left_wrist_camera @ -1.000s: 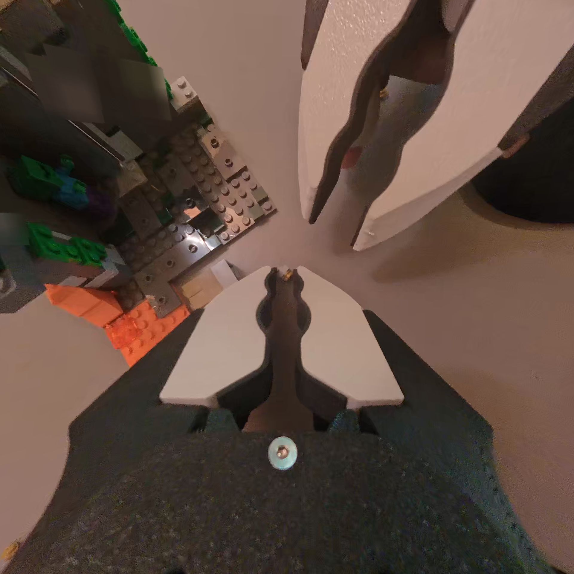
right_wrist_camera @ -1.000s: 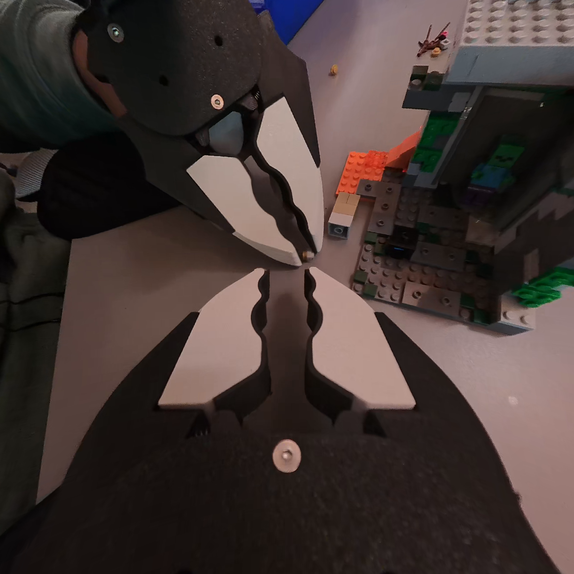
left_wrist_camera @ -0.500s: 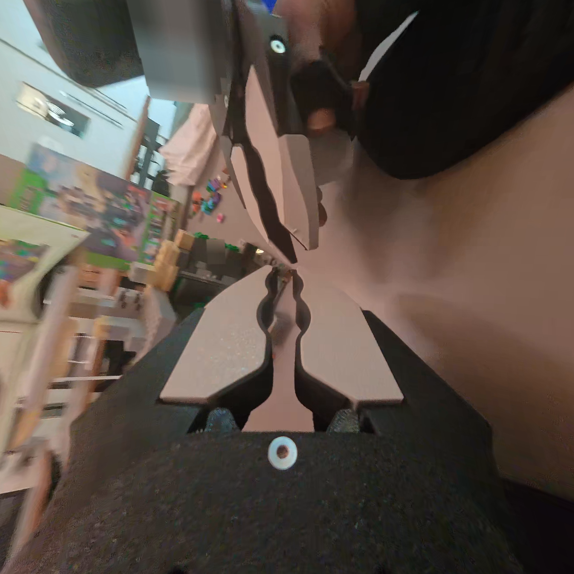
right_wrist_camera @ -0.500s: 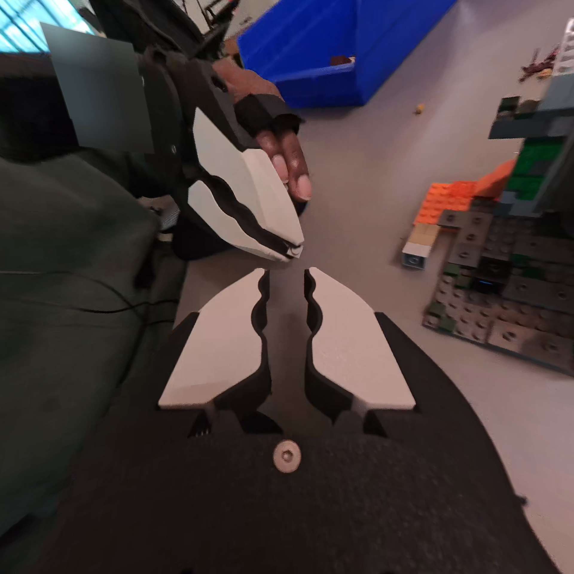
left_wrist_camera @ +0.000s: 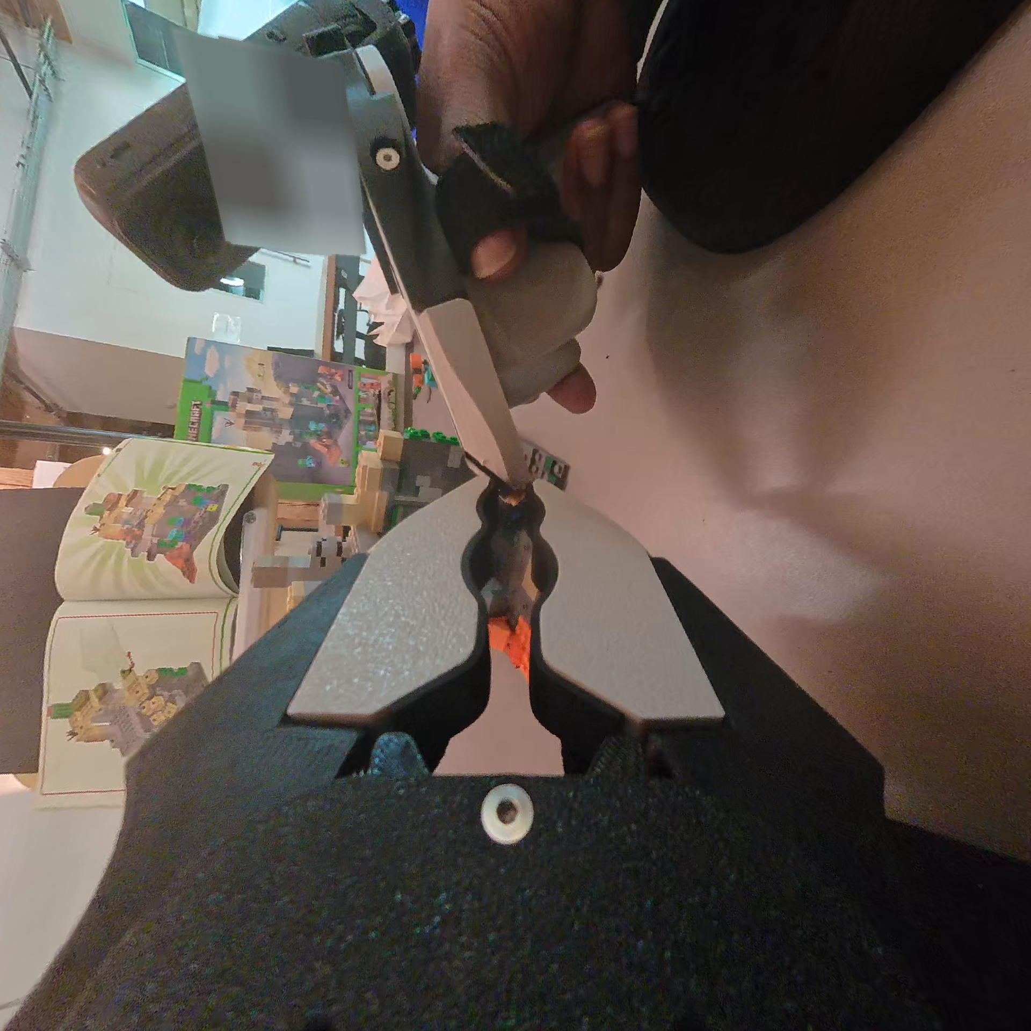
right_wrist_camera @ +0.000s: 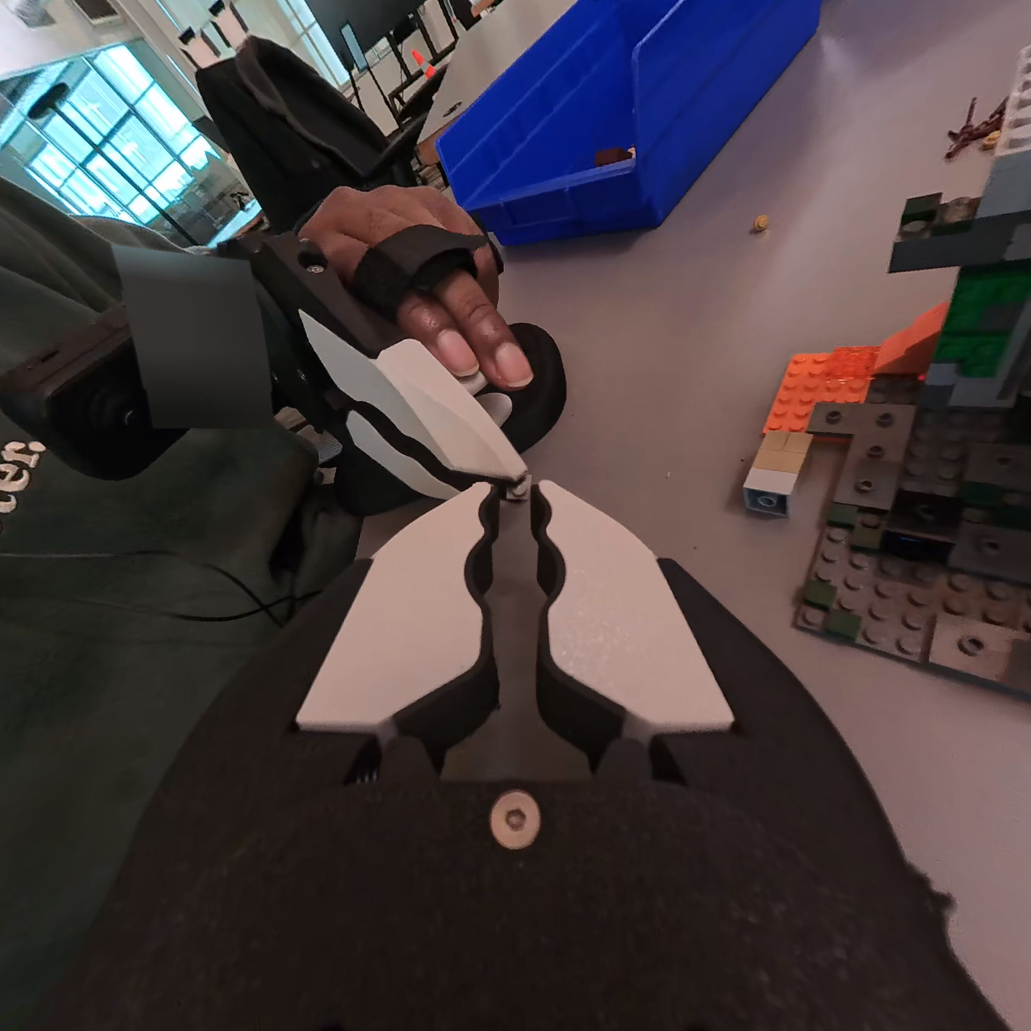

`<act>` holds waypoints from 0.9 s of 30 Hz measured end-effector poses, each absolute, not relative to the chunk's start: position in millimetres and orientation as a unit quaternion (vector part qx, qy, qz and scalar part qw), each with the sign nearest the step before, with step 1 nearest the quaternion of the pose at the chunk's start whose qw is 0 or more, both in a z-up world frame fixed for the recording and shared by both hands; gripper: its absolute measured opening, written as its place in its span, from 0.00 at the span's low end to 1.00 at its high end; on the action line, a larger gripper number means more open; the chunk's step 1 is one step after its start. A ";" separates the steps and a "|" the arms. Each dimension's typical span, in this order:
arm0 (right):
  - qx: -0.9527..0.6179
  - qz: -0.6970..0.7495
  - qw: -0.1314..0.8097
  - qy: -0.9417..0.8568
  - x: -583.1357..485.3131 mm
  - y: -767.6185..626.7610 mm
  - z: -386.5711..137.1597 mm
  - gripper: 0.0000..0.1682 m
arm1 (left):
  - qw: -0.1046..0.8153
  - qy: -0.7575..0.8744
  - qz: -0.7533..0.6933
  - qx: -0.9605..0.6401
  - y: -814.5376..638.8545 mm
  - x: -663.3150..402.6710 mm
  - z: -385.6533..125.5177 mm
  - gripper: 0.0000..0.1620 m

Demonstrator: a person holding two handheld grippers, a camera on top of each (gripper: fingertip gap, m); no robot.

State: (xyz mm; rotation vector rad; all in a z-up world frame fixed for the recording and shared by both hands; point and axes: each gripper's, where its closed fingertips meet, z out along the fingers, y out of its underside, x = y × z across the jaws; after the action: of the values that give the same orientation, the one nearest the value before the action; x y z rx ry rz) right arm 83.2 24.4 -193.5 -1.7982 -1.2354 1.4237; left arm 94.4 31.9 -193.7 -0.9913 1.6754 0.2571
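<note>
While both white-fingered grippers meet tip to tip above the grey table, the left gripper is pinched tight on a tiny tan-and-grey brick piece. Right gripper fingers sit slightly apart, flanking that piece; contact unclear. Grey, green and orange brick model lies to the right, blue plastic bin behind, open instruction booklet nearby.

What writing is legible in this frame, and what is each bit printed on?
Toy set box, green-edged: printed lettering, not quoted here.
Open instruction booklet: print too small to read.
Dark green sweatshirt: pale lettering, cut off at the frame edge.
The small piece in the left gripper: none visible.
</note>
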 end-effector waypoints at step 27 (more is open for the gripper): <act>-0.543 0.741 0.218 -0.329 82.2 7.4 -124.1 0.04 | 0.681 0.579 -0.020 -0.448 15.2 93.2 -125.9 0.04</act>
State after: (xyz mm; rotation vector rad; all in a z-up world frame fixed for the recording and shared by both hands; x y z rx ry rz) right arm 82.2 7.4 -124.1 -1.5022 -0.9117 2.0524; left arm 93.2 15.2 -125.9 -1.0050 1.2992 -0.0454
